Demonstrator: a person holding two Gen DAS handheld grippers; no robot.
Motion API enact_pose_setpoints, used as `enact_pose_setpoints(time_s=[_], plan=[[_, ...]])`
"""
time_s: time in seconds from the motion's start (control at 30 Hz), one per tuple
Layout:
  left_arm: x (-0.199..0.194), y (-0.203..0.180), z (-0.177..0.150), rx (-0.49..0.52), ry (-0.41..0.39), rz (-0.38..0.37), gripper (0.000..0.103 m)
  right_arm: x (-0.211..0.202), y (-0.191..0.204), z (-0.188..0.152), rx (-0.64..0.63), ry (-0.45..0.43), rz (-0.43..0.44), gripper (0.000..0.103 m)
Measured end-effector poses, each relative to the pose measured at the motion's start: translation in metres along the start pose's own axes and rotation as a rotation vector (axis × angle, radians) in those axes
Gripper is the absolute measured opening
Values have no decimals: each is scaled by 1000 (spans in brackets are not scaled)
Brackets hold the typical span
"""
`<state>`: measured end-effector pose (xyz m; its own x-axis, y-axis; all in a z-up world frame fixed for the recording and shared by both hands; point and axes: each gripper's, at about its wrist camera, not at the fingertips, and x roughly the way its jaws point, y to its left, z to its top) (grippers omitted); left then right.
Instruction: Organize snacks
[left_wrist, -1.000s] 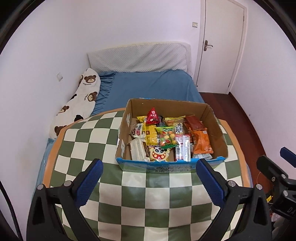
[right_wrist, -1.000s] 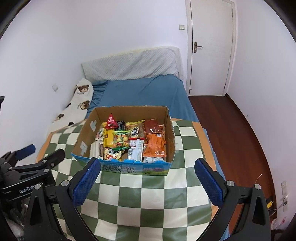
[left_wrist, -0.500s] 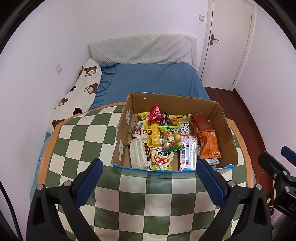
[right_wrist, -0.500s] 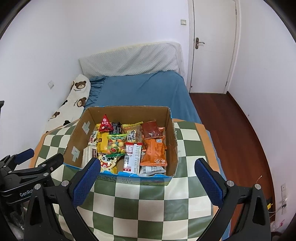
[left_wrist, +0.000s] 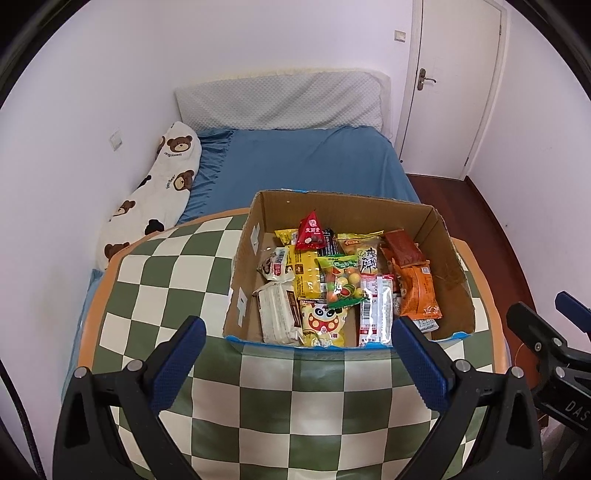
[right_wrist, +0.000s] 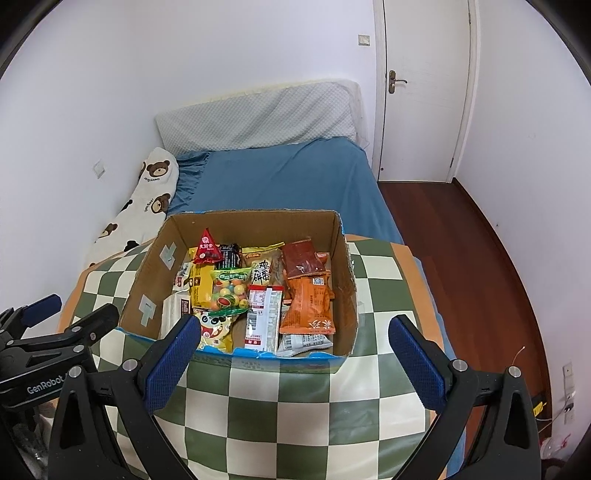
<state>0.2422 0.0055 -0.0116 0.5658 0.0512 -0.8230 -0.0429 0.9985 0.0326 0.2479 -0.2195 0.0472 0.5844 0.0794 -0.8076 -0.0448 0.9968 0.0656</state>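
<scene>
A blue bed (left_wrist: 306, 166) fills the far half of the room, with a bear-print pillow (left_wrist: 155, 206) along its 9 o'clock edge and a white door (left_wrist: 454, 88) at 1 o'clock. Nearer lies the green-and-white checked table (left_wrist: 295, 406). On it, toward 12 o'clock from both claws, sits the open cardboard box (left_wrist: 439, 236), packed with snacks.

The left gripper (left_wrist: 295, 363) hovers level over the table just short of the box's near wall, its blue pads spread wide and holding nothing. The right gripper (right_wrist: 291, 356) hangs likewise, spread wide and empty, its left pad overlapping the box's near corner in view.

Inside the box, an orange packet (left_wrist: 419, 291) lies at 3 o'clock, a white wafer pack (left_wrist: 277, 314) at 8 o'clock, a candy bag (left_wrist: 341, 282) in the middle, and a red triangular pouch (left_wrist: 312, 230) stands at 12 o'clock.
</scene>
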Motion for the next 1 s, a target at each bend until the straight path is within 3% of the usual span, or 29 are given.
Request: enact_pose_setpoints(time_s=[1.0], plan=[[-22,-1,-4,14,-36,23,103,-12,-1,-6,-6,-8,4,103]])
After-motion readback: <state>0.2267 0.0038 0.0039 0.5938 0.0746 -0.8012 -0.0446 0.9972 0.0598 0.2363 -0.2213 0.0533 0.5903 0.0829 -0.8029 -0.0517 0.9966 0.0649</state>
